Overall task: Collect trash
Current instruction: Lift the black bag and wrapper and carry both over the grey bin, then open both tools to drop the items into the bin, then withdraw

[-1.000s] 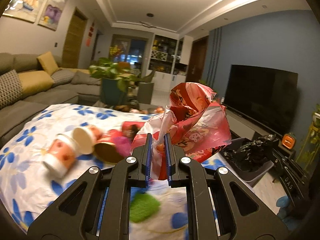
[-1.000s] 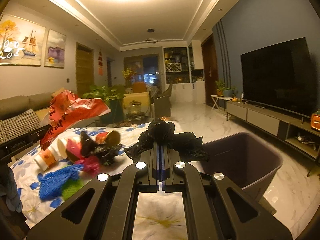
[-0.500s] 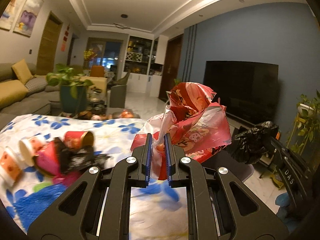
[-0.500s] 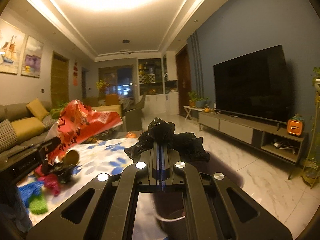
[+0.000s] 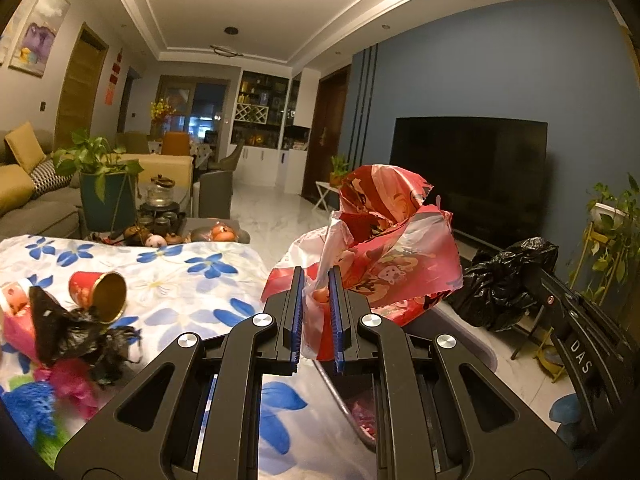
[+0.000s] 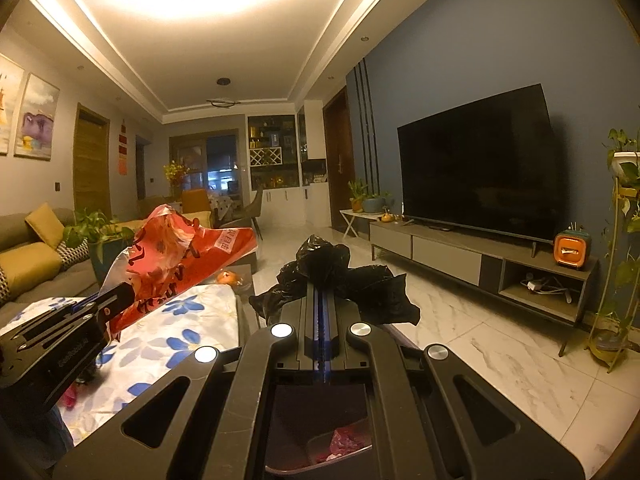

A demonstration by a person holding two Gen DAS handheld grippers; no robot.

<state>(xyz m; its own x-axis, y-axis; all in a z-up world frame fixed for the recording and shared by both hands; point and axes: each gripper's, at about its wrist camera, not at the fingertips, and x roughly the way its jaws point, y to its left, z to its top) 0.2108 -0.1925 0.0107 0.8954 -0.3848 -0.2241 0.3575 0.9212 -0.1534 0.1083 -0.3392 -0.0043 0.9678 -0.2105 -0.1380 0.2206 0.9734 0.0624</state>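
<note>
My left gripper (image 5: 316, 280) is shut on a crumpled red printed plastic bag (image 5: 384, 248), held in the air past the table's right edge. In the right wrist view the same red bag (image 6: 180, 256) hangs at the left in the left gripper (image 6: 116, 296). My right gripper (image 6: 322, 292) is shut on a crumpled black plastic bag (image 6: 340, 272); from the left wrist that black bag (image 5: 504, 280) shows at the right. Below both grippers stands a dark grey bin (image 6: 320, 404) with pink trash (image 6: 340, 442) at its bottom; its wall (image 5: 464, 328) shows under the red bag.
A table with a blue-flowered cloth (image 5: 192, 280) holds a tipped red cup (image 5: 98, 290), a black bag scrap (image 5: 72, 328), pink trash (image 5: 72, 384) and blue mesh (image 5: 28, 408). A TV (image 6: 476, 168) on a low cabinet (image 6: 480, 260) lines the right wall. Marble floor (image 6: 500, 340) lies between.
Both grippers have swung right, away from the table and over the bin, each still holding its bag. The table's trash has slid to the left of the views.
</note>
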